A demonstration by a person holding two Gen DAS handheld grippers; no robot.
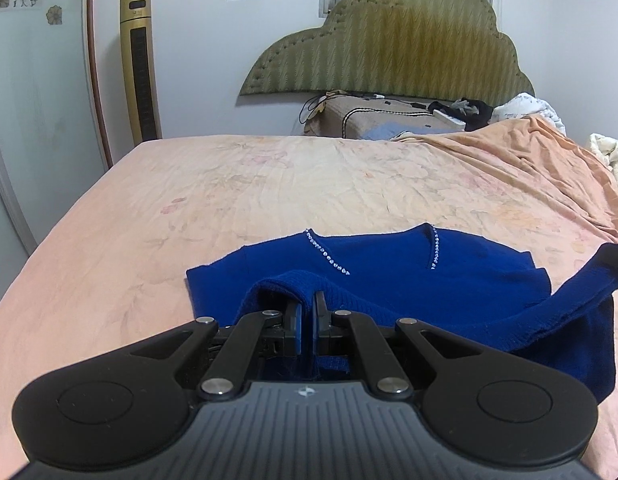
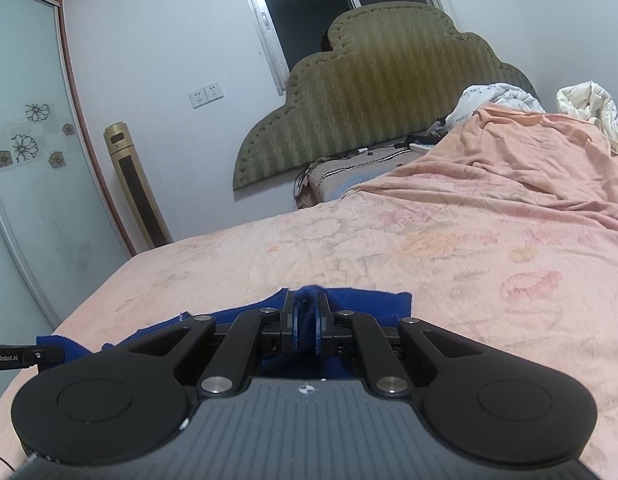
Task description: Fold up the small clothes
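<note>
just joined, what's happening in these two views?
A person is folding a blue sweater on a bed with a peach sheet, using a handheld gripper in each hand. The left gripper is shut on a fold of the sweater's near edge. The right gripper pinches another part of the same edge. The neckline end, with its sparkly trim, lies flat on the sheet; the gripped near edge is raised off it.
</note>
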